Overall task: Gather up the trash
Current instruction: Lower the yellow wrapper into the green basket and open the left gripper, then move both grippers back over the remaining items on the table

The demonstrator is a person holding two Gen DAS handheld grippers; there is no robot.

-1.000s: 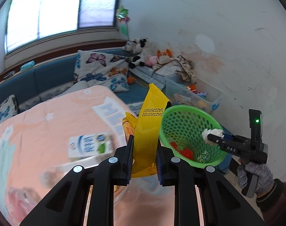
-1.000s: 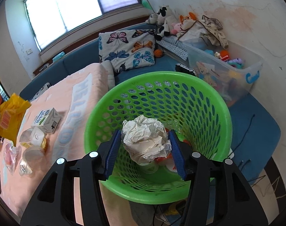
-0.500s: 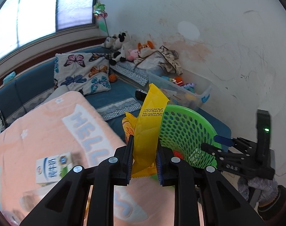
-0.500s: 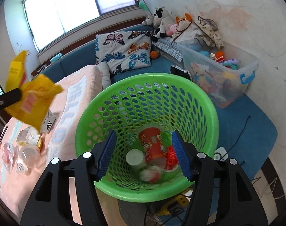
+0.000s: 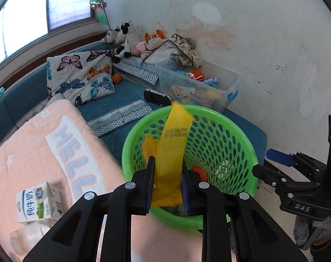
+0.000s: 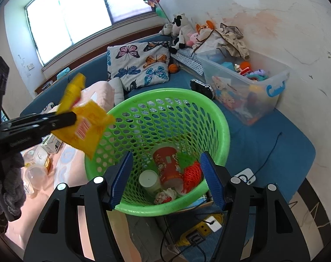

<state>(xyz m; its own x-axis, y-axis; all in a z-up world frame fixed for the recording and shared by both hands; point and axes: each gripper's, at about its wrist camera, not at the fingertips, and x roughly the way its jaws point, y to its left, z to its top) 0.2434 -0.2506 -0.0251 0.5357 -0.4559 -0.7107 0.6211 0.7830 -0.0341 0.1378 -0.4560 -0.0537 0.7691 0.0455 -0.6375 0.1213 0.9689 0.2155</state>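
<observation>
The left gripper (image 5: 166,187) pinches a yellow snack wrapper (image 5: 171,159) apparently over the green basket's (image 6: 225,128) rim, right gripper (image 6: 165,180) wide and empty; released early, the wrapper could flutter outside.

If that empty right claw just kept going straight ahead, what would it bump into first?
Probably the red paper cup lying in the green basket. The open right gripper points down into it; depth is hard to judge.

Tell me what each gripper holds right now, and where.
The left gripper pinches the yellow snack wrapper near its lower end. The right gripper is open, holding nothing.
</observation>
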